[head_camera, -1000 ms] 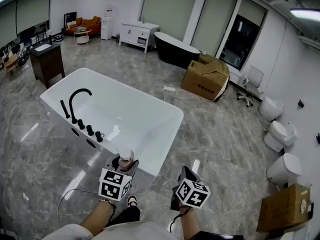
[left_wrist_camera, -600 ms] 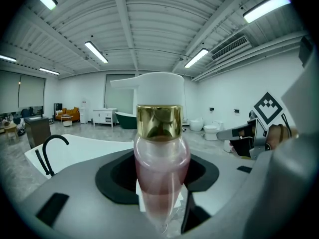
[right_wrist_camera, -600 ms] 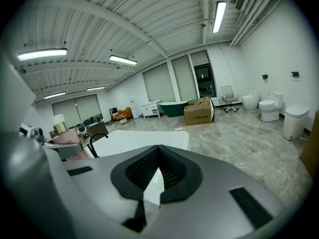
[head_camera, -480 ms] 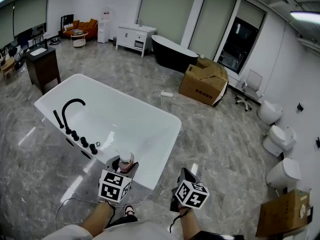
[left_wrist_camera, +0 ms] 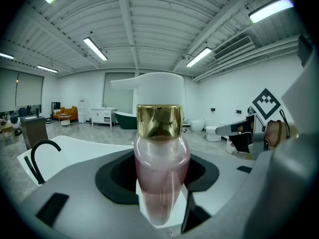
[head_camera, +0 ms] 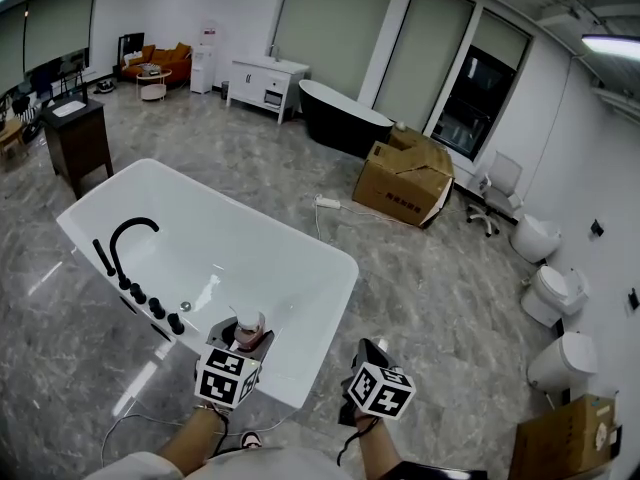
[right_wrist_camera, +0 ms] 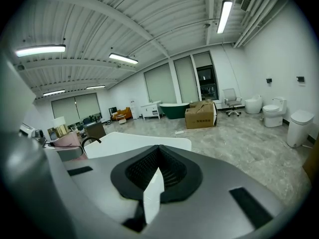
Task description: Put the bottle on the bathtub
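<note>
A pink pump bottle [left_wrist_camera: 160, 173] with a gold collar and white pump head stands upright in my left gripper [left_wrist_camera: 162, 203], whose jaws are shut on its body. In the head view the bottle [head_camera: 248, 328] and left gripper [head_camera: 240, 346] hover over the near rim of the white freestanding bathtub [head_camera: 300, 368]. The tub carries a black arched faucet [head_camera: 130, 238] and black knobs on its left rim. My right gripper [head_camera: 368, 363] is to the right of the tub's near corner, above the floor; its jaws are shut with nothing between them [right_wrist_camera: 152, 193].
Marble floor surrounds the tub. A cardboard box [head_camera: 405, 178] and a black bathtub [head_camera: 340, 116] stand beyond it. Toilets [head_camera: 548, 293] line the right wall, with another box [head_camera: 560, 438] at lower right. A dark vanity [head_camera: 75, 138] is at left. A cable [head_camera: 140, 420] trails on the floor.
The view has advanced toward the tub: the left gripper with the bottle now sits over the tub's near rim rather than just short of it. The right gripper keeps its place beside it.
</note>
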Motion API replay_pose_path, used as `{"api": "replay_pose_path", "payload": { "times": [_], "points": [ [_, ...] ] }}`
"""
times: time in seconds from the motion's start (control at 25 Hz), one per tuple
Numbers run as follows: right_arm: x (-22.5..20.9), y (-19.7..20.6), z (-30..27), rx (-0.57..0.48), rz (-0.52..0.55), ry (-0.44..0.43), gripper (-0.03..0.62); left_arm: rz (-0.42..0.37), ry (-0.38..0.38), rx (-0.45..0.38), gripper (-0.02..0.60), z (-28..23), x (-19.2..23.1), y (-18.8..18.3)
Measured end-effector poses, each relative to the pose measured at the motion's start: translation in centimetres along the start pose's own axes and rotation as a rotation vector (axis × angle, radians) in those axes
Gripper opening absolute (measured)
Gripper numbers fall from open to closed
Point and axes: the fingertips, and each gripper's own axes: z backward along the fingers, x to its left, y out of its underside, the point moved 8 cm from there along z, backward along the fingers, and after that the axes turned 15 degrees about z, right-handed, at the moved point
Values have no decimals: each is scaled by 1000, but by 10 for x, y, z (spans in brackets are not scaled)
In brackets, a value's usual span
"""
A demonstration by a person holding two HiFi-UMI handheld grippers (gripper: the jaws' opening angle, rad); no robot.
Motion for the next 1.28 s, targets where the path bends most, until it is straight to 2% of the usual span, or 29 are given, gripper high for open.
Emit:
{"api": "replay_pose_path", "payload": {
  "times": [0.4,0.8,1.0,1.28],
  "points": [
    [3,-25,-52,2,15,-10,26,-1,3,2,231,-41,28,-21],
    [9,-7,-71,82,4,-36,26,39,-23,45,230,-48,43,-5],
    [11,0,-91,108,17,-89,26,72,-66,57,230,-51,46,9],
    [23,-16,-120,115,72,-208,26,105,-158,39,230,-40,45,11]
  ]
}}
